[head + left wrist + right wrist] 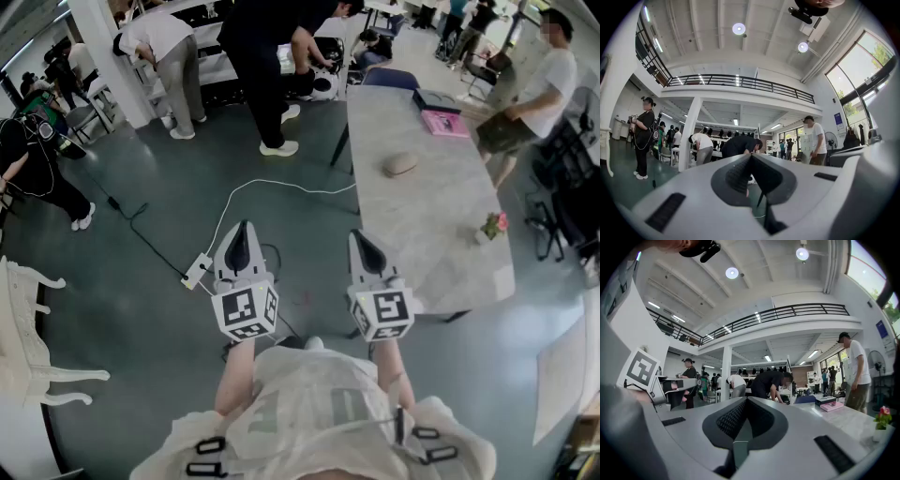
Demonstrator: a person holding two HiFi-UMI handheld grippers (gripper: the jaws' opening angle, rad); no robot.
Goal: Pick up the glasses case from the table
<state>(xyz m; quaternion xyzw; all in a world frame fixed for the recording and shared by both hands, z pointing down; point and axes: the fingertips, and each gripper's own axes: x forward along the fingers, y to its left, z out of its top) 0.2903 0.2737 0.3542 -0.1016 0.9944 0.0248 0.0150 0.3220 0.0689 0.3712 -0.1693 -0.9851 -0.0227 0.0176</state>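
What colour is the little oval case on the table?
Pale beige. The glasses case shows best in the head view, lying on the grey table.

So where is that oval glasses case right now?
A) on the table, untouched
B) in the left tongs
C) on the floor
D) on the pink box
A: the glasses case lies on the table, well ahead of the left tongs and right tongs, which hold nothing.
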